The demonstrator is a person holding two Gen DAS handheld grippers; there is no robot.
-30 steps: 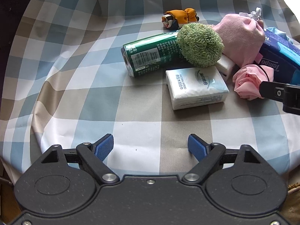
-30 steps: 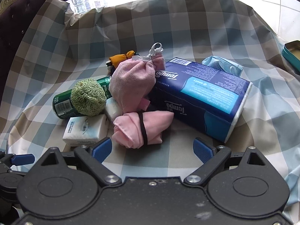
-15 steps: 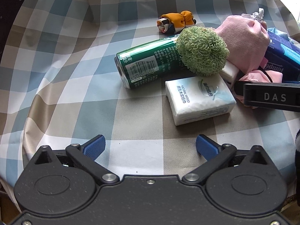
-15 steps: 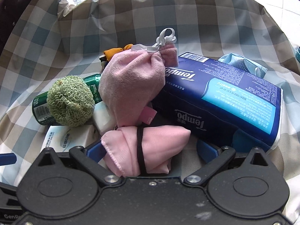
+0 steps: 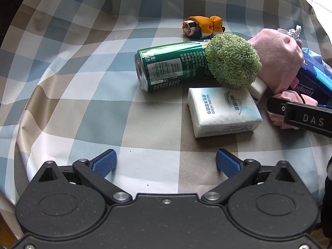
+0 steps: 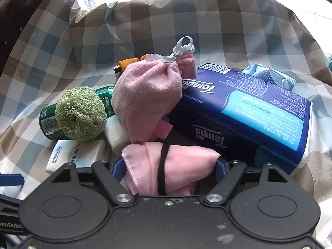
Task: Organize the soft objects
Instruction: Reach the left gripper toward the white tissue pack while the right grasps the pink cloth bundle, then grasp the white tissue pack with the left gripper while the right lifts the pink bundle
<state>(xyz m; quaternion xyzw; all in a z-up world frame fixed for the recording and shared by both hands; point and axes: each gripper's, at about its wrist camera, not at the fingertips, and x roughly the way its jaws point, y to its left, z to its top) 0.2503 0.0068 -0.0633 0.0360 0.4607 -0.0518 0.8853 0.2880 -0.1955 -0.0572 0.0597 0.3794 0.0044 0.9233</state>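
Between the blue pads of the right gripper (image 6: 168, 169) lies a rolled pink cloth (image 6: 176, 166) bound by a black band; the jaws are closing on it, both pads touch its ends, and its near edge is hidden behind the gripper body. At twelve o'clock from it a pink drawstring pouch (image 6: 145, 101) leans on a dark blue tissue pack (image 6: 249, 112), whose lower corner is cut off by the gripper. At ten o'clock a green scrubber ball (image 6: 81, 114) covers most of a green can (image 6: 48, 124). A small white tissue packet (image 6: 72, 155) is partly hidden at nine o'clock. A light blue mask (image 6: 269, 74) peeks from behind the pack.

The left gripper (image 5: 166, 162) hangs over bare checked cloth (image 5: 83, 103), jaws wide apart with nothing between. An orange fabric bundle (image 5: 202, 26) sits at twelve o'clock, its pattern hard to make out.
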